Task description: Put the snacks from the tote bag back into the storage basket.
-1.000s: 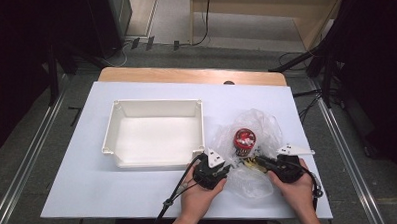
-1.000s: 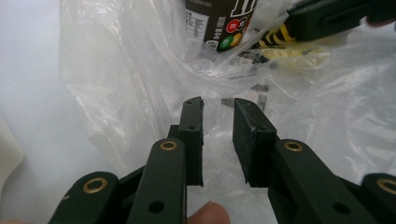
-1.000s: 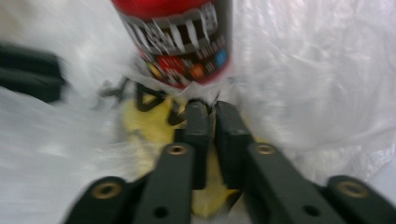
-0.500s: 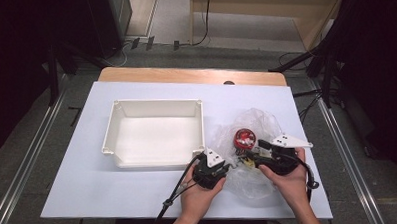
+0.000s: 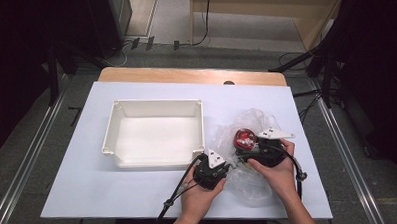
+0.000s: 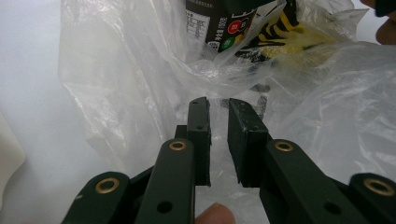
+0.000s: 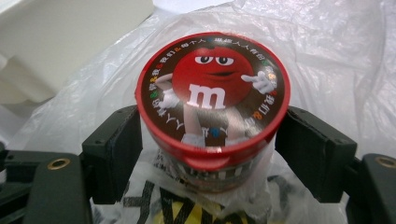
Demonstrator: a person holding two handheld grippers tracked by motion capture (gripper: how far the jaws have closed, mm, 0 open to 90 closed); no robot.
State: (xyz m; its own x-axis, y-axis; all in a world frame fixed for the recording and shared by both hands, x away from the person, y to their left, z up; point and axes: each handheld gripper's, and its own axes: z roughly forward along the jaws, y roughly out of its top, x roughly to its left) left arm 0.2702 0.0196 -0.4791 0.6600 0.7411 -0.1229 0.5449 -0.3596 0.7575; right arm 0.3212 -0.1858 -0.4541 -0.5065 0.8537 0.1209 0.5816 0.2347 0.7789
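Note:
A round candy can with a red lid stands in a crumpled clear plastic bag right of the tray. My right gripper has just been opening. In the right gripper view its jaws flank the can, one on each side below the lid, and the gripper is open. My left gripper sits at the bag's left edge. Its jaws have closed a little and are nearly together on the bag's film, as the left gripper view shows. A yellow and black packet lies in the bag.
A white rectangular tray with nothing in it sits left of the bag on the white tabletop. The table's wooden far edge borders the floor. Metal rails run along both sides of the table.
The right hand has moved left and away from the person, up to the candy can, and its jaws have spread to either side of it. The left hand has stayed put.

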